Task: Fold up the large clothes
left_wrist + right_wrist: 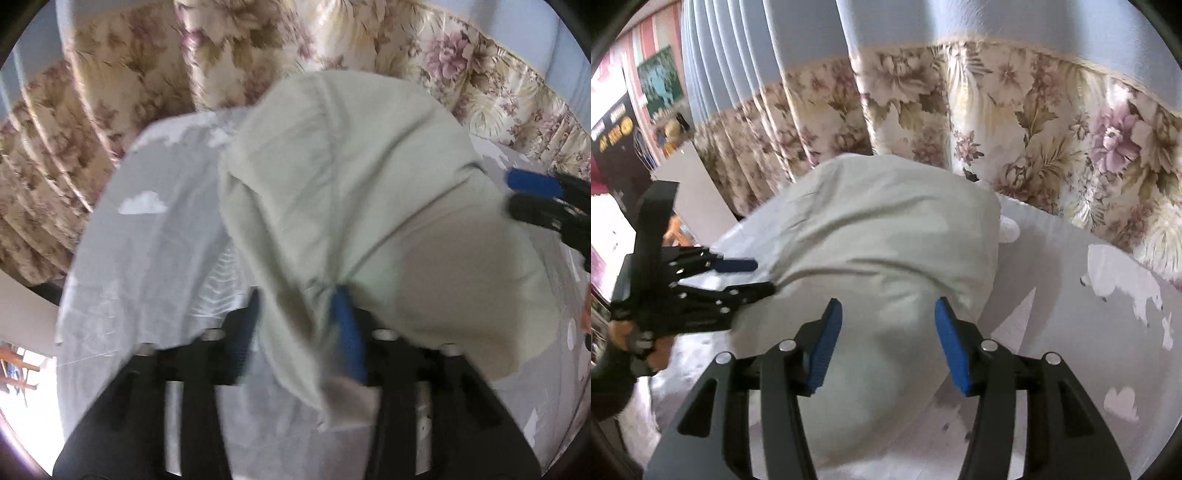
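Note:
A pale green garment (pixel 351 192) lies bunched and partly lifted over a grey sheet with white cloud prints (pixel 147 229). My left gripper (pixel 299 325) has a fold of the garment between its fingers; cloth covers the left finger, so the gap is hidden. In the right wrist view the left gripper (pixel 757 275) meets the garment's (pixel 879 251) left edge with its fingers a little apart. My right gripper (pixel 888 343) is open above the garment, nothing between its blue pads (pixel 827 343). It also shows at the right edge of the left wrist view (pixel 517 190).
Floral curtains (pixel 1034 122) with pale blue upper panels hang behind the sheet-covered surface (pixel 1071 332). A shelf and room clutter (pixel 635 122) show at far left. A bright floor area (pixel 22 387) lies beyond the sheet's left edge.

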### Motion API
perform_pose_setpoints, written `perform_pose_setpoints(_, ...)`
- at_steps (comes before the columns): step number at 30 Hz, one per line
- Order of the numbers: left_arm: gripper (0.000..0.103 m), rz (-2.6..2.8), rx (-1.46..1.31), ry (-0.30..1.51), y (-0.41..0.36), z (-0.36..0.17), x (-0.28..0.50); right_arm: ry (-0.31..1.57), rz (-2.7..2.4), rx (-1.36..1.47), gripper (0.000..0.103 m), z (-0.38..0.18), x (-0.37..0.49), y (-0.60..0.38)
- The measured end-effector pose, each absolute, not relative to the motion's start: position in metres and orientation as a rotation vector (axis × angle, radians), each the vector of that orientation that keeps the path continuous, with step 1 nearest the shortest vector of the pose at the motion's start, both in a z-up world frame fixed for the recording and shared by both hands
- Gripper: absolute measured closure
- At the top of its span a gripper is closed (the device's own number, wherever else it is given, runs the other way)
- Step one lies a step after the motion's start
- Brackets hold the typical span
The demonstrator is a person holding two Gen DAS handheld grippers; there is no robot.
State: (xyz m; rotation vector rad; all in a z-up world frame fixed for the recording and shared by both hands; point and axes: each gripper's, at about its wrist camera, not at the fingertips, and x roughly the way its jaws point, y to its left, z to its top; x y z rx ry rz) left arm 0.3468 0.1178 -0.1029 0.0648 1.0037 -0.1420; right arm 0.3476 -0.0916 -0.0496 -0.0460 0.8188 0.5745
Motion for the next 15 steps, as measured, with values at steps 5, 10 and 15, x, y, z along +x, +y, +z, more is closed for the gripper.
perform_pose_setpoints(5, 0.017, -0.146, 0.119, 0.957, 0.117, -0.089, 0.333, 0.893, 0.615, -0.076, 0.048, -0.055, 0.321, -0.088)
perform_pose_setpoints(10, 0.017, -0.15, 0.208, 1.025, 0.106, -0.12, 0.335, 0.937, 0.574, -0.288, 0.048, -0.084, 0.314, -0.067)
perform_pose_setpoints(15, 0.016, -0.164, 0.143, 1.05, 0.117, -0.134, 0.336, 0.966, 0.568, -0.319, 0.048, -0.096, 0.323, -0.066)
